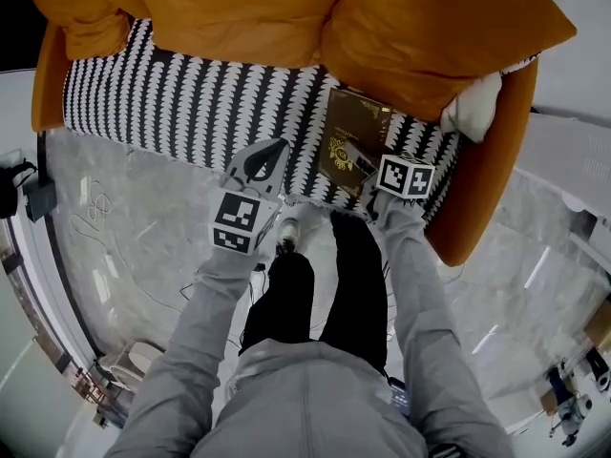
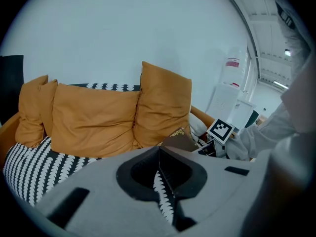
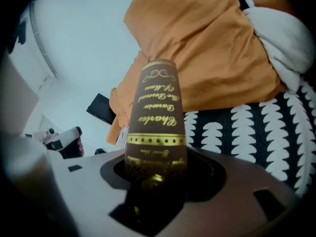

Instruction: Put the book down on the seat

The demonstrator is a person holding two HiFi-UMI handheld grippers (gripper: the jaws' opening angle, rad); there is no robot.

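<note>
While right gripper [image 3: 155,177] is clamping a glossy, gold-lettered book [image 3: 157,117] over the patterned seat [image 1: 172,103], left gripper [image 2: 159,169] hovering, jaws together.

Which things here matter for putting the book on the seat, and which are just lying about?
In the job: brown gold-lettered book; black-and-white patterned sofa seat; right hand-held gripper holding it.
Lying about: orange fabric cushions; white cloth bundle; left hand-held gripper, shut, empty.

Bright, even light glares off the floor [image 1: 124,246]; fisheye views darken at corners; the book [image 3: 156,107] blurs near the lens.
</note>
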